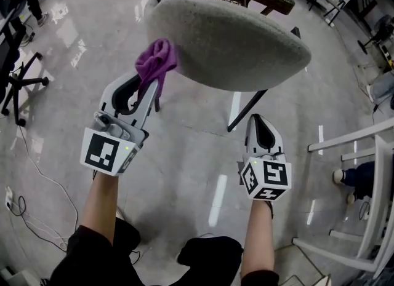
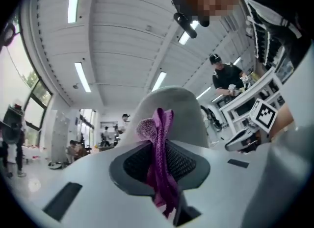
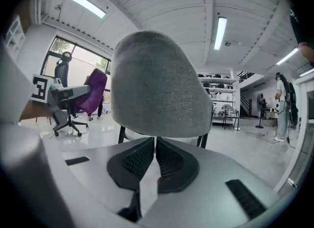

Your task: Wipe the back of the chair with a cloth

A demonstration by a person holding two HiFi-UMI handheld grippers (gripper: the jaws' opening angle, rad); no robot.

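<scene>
Left gripper (image 1: 140, 91), forearm stretched forward, clamps the purple cloth (image 1: 157, 60) at the chair back's (image 1: 228, 42) left edge. Right gripper (image 1: 261, 125) hovers short of that back, jaws pressed together, empty.

Bright, even light falls from the ceiling strips (image 2: 82, 76) — they glare in white streaks on the glossy floor (image 1: 184, 155). Shadows are faint. Both gripper views bulge and go black at the corners; close to the lens my left gripper (image 2: 158, 148) looks soft.

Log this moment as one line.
left gripper: shut on purple cloth | cloth: at edge of chair back, contact unclear | right gripper: shut, empty
</scene>
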